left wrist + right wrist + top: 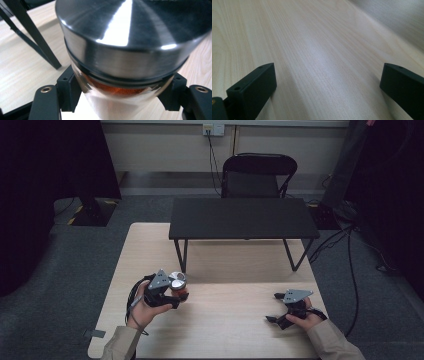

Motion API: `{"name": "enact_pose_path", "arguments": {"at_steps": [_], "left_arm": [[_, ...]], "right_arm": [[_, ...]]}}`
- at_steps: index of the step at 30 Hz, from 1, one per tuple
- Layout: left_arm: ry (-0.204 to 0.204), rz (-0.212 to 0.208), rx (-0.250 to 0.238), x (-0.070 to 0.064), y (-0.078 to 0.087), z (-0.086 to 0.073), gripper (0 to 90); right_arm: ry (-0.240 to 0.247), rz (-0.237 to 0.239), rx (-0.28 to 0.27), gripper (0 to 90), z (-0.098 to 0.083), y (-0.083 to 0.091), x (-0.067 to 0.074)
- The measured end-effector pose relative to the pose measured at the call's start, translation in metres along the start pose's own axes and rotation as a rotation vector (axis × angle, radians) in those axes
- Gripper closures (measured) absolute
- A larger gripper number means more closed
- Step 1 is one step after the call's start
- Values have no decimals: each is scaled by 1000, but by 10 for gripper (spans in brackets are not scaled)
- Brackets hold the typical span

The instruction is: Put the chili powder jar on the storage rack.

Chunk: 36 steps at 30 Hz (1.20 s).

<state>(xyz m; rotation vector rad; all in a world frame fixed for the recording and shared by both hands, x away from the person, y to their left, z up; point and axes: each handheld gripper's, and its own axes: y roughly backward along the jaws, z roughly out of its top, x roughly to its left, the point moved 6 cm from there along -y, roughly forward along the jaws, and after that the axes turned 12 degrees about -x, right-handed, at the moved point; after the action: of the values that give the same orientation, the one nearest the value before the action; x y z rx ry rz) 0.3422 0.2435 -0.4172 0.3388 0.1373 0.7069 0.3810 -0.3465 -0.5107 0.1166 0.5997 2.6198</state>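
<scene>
From the high view I'm holding my left gripper (172,296) clamped on a small jar (178,285) w/ a steel lid near the table's (235,320) left edge, toward the front, while my right gripper (281,312) is idling near the right edge. In the left gripper view the jaws are pinching the jar's (120,100) clear body just below the lid (130,37); glass looks smooth, prob. slippery and breakable, so I'm keeping hold on the body, not the lid. In the right gripper view my jaws are standing wide apart w/ nothing between them, over bare table (317,50).
</scene>
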Motion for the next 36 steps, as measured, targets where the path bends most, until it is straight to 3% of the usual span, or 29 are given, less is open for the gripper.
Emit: {"name": "enact_pose_path", "arguments": {"at_steps": [21,36], "left_arm": [[-38,-41,-51,11,-2,82,311],[-43,-57,-60,18,-13,128,311]], "right_arm": [[0,0,1,0,0,0,0],[0,0,2,0,0,0,0]]}}
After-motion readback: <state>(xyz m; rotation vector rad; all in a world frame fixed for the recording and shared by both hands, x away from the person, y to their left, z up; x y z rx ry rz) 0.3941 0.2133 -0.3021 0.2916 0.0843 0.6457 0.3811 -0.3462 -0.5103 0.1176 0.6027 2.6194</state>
